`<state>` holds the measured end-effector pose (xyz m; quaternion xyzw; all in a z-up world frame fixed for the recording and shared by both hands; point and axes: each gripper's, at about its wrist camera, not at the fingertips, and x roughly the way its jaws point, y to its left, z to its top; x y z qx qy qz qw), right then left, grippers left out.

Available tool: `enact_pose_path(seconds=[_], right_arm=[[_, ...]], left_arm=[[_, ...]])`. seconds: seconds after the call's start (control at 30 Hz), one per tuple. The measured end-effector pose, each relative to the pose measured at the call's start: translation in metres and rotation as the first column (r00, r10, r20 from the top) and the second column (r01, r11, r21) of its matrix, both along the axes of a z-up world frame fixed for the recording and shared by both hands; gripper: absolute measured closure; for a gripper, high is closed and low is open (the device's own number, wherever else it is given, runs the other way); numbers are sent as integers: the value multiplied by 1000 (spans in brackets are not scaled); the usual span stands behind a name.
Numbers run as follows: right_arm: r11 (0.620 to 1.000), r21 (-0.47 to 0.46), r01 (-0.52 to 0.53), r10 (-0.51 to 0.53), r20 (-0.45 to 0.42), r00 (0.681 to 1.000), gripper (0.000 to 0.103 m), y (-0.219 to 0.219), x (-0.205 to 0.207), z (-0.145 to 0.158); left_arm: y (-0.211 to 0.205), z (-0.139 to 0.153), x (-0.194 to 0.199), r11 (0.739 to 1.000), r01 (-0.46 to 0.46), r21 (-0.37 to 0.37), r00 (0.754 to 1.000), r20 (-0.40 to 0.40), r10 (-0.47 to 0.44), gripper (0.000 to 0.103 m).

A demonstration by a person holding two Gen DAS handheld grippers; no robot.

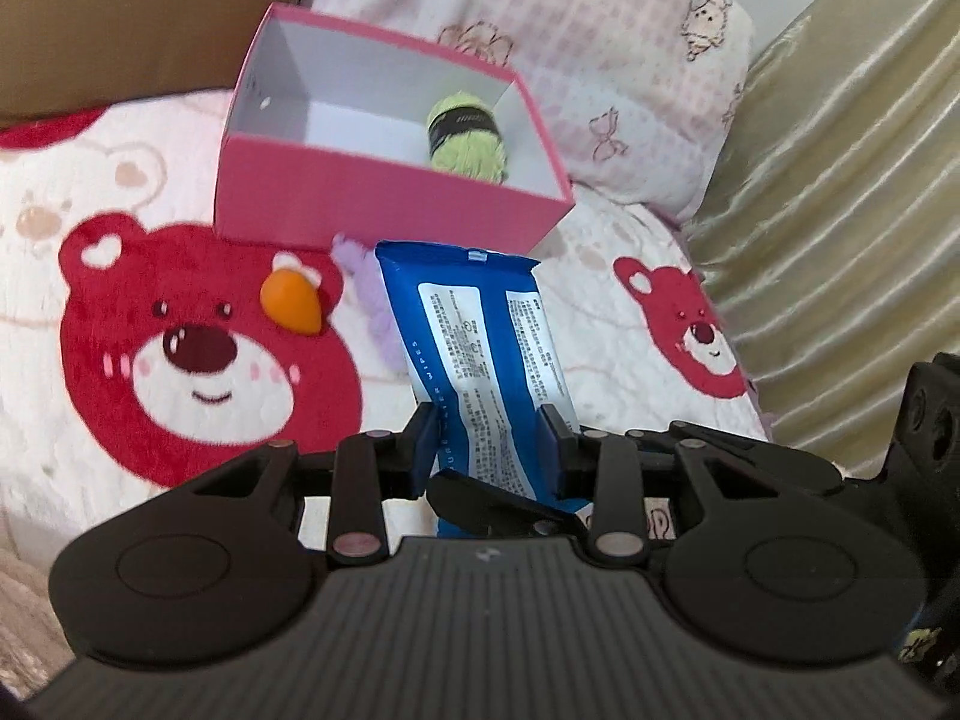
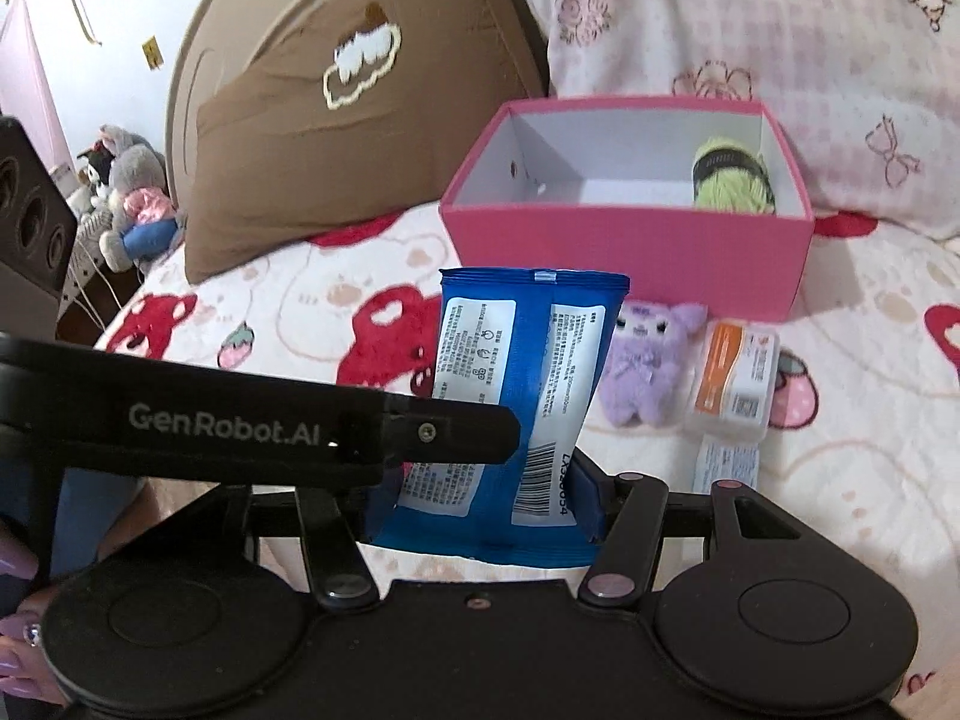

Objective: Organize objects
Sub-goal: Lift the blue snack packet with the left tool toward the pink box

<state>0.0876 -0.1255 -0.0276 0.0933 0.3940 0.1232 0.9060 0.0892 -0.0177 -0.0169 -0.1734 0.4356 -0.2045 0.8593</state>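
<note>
left wrist view: the left gripper [image 1: 489, 450] pinches the blue wipes pack [image 1: 480, 354] across its lower part, pads pressing both long edges, so the pack stands up out of the jaws toward 12 o'clock. beyond it, at about 11 o'clock, sits the pink box [image 1: 384, 204], open, with a green yarn ball [image 1: 465, 132] in its right end. an orange carrot toy [image 1: 292, 302] lies at 10 o'clock on the bear blanket [image 1: 150, 360], and a purple plush [image 1: 375, 306] peeks out from behind the pack's left edge.

right wrist view: the right gripper [image 2: 492, 492] also clamps the wipes pack [image 2: 528, 360] near its bottom seam, with the other gripper's finger crossing in from 9 o'clock just above. the pink box [image 2: 630, 246] lies at 1 o'clock, the purple plush [image 2: 648, 360] and an orange-labelled case [image 2: 735, 384] at 2 o'clock on the blanket.

the pack looks soft and pillowy with a slick film skin; it bows slightly in the grip. likely light but floppy, so a hold across the full body, not the crimped top seam, seems safest, and squeezing harder would only buckle it.
</note>
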Motion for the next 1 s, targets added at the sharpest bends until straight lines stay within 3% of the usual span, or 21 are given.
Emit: enact_pose_path(seconds=[0.4,0.6,0.8,1.0], right_arm=[[999,51,-1,-3,69,998,41,-19,6,31],[999,47,2,-7,94,996,42,-22,20,42],[1000,27,-2,-1,109,994,42,-26,47,51],[999,49,-14,9,110,994,44,-32,72,55]], left_arm=[[5,35,13,997,69,-47,996,60,-66,71],[1,44,32,999,39,-23,997,63,-38,71],[9,49,61,998,15,-66,999,37,-12,71],[11,53,87,999,-13,-51,998,53,15,71]])
